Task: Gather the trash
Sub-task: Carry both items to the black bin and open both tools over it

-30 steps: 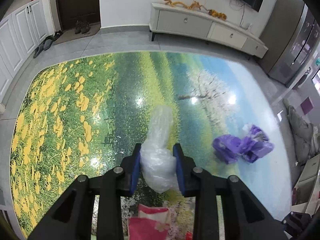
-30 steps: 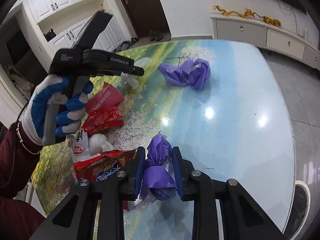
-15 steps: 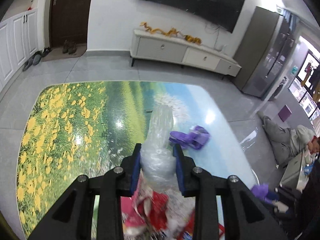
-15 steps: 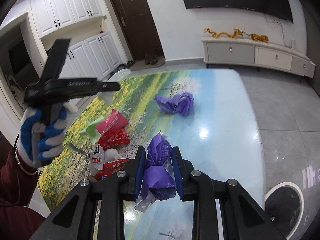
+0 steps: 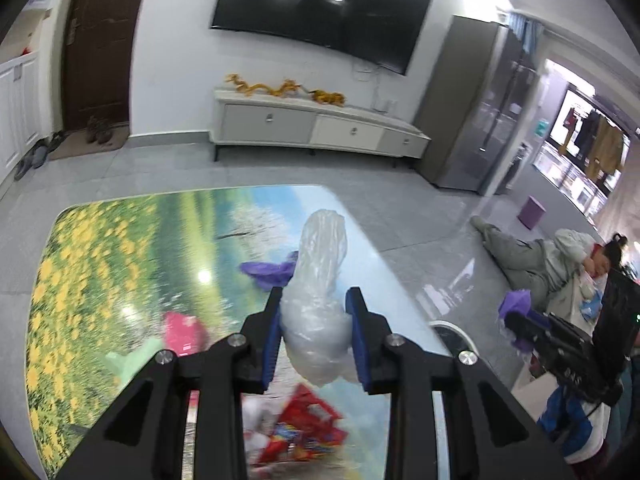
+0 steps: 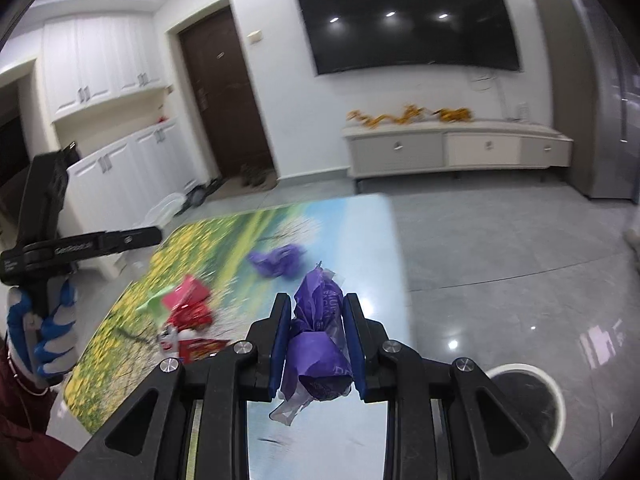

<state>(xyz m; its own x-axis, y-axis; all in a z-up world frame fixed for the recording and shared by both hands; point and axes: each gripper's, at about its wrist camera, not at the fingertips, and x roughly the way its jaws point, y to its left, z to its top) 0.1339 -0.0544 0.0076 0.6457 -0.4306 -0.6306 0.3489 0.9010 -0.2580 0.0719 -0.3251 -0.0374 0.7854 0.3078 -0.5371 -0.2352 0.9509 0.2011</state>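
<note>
— While both tools hang above the printed table (image 5: 100, 264), what's in the left gripper (image 5: 314, 336)?
— Its blue pads are clamped on a clear plastic bag (image 5: 320, 280), long axis running forward along the fingers, narrow end pointing away.
— And the right gripper (image 6: 316, 340)?
— Squeezed onto a crumpled purple bag (image 6: 318, 340), also lengthwise between the pads, tip pointing forward.
— Anything left below?
— Another purple bag (image 6: 278, 262) and blurred red wrappers (image 6: 190, 306) lie on the table; a round bin (image 6: 528, 404) stands on the floor beside it.
</note>
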